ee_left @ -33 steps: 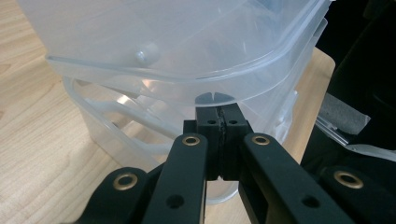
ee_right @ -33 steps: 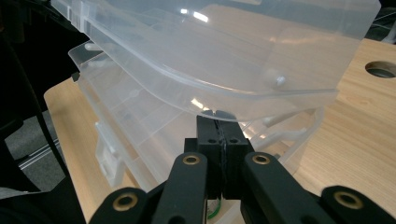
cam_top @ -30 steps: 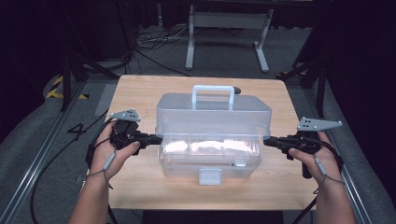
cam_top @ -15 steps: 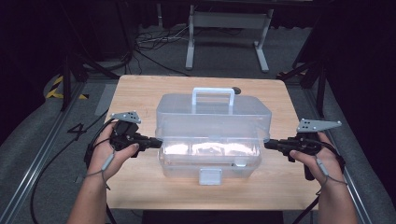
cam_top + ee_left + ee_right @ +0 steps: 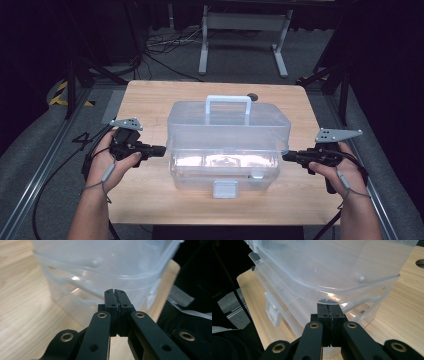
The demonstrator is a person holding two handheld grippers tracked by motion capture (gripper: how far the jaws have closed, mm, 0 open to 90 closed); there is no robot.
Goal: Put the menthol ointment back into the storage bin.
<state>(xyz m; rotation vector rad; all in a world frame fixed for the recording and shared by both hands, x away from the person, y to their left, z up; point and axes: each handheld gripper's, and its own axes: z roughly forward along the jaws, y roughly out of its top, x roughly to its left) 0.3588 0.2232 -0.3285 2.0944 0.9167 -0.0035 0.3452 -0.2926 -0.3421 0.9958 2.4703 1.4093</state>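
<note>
A light wooden table [image 5: 150, 105] with rounded corners stands on grey carpet [image 5: 35, 145], and a dark round hole [image 5: 253, 96] sits near its far edge. Metal rails [image 5: 37, 175] run along the floor at both sides. Beyond it, a grey metal stand [image 5: 242, 22] rises among loose black cables [image 5: 165, 45]. Yellow-and-black tape [image 5: 62, 95] marks the floor at left; the surroundings are dark
</note>
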